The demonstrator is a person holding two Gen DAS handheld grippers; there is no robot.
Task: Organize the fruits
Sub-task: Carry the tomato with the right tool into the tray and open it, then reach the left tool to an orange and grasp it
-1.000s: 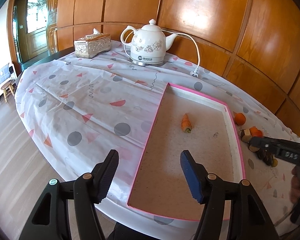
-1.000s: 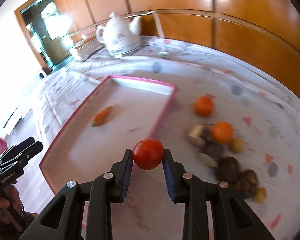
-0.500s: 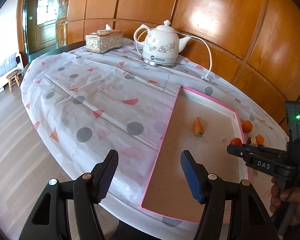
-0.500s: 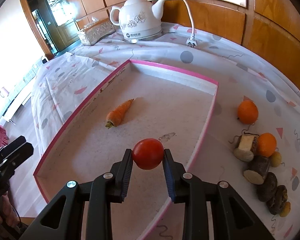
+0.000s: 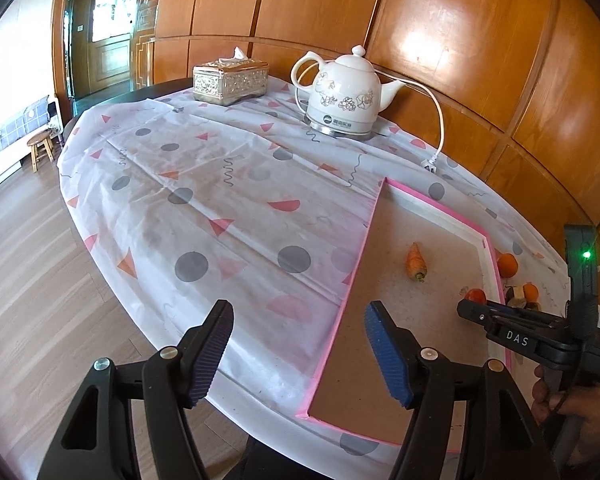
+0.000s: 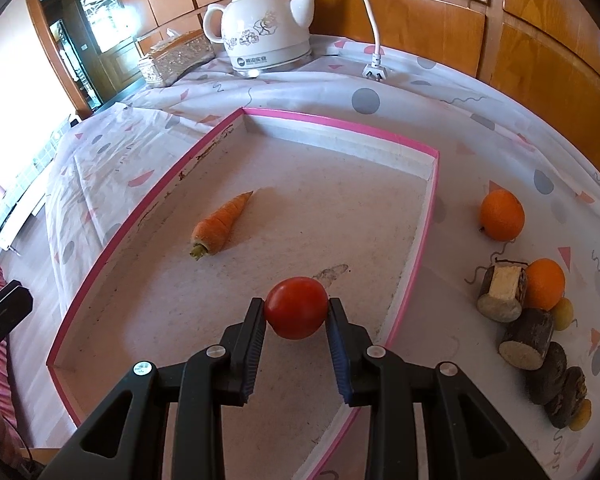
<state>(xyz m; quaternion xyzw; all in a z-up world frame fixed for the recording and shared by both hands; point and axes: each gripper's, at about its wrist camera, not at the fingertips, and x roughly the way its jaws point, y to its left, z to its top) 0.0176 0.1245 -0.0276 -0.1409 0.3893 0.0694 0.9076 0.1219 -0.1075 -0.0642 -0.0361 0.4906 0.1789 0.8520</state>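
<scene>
The right gripper [image 6: 296, 312] had its jaws clamped on a red tomato [image 6: 296, 307] at its widest part, a hold that probably kept the round fruit from rolling out, and carried it above the pink-rimmed tray [image 6: 332, 121] at the centre of the right wrist frame, apparently so it could join the carrot [image 6: 219, 225] lying there. The left gripper [image 5: 298, 344] held nothing, its jaws having just been opening with only tablecloth beneath, waiting at the lower edge. At the right of the frame, outside the tray on the table [image 6: 440, 80], two oranges [image 6: 502, 215] and some dark log pieces [image 6: 527, 338] remained unsorted.
</scene>
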